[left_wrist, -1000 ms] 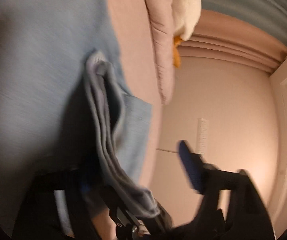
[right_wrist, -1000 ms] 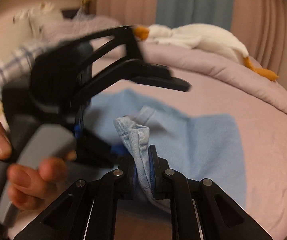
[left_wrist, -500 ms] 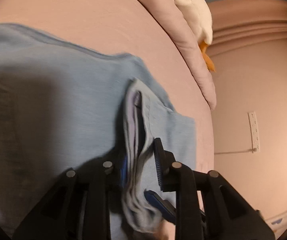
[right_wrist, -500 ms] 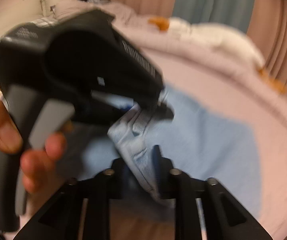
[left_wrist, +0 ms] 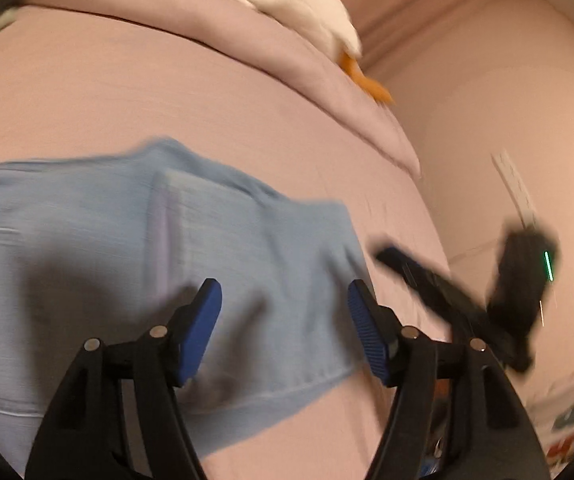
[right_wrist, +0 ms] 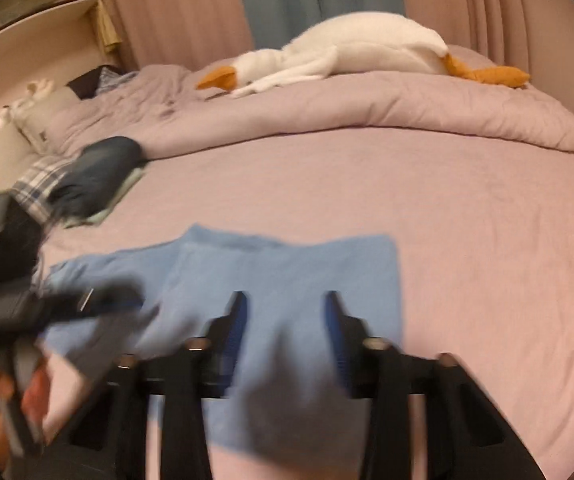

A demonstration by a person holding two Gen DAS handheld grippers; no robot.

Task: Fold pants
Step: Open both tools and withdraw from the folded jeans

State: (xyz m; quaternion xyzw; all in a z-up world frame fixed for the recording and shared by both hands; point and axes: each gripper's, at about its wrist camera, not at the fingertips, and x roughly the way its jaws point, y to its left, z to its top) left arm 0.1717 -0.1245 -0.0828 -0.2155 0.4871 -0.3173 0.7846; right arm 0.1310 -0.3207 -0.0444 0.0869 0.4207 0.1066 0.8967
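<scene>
The light blue pants (left_wrist: 135, 248) lie folded flat on the pink bed sheet (left_wrist: 167, 92); they also show in the right wrist view (right_wrist: 287, 268). My left gripper (left_wrist: 283, 320) is open and empty just above the pants' near edge. My right gripper (right_wrist: 285, 324) is open and empty above the pants. The right gripper also shows blurred at the right of the left wrist view (left_wrist: 447, 292). The left gripper shows blurred at the left of the right wrist view (right_wrist: 47, 304).
A white plush goose (right_wrist: 351, 52) lies on the bunched lilac duvet (right_wrist: 327, 108) at the far side. Dark and plaid clothes (right_wrist: 87, 176) are piled at the left. The bed's right edge meets a wall (left_wrist: 507, 120).
Both grippers were shut on the pants' bunched edge; now both have opened and let go, and the pants lie flat on the bed. Both grippers have drawn back.
</scene>
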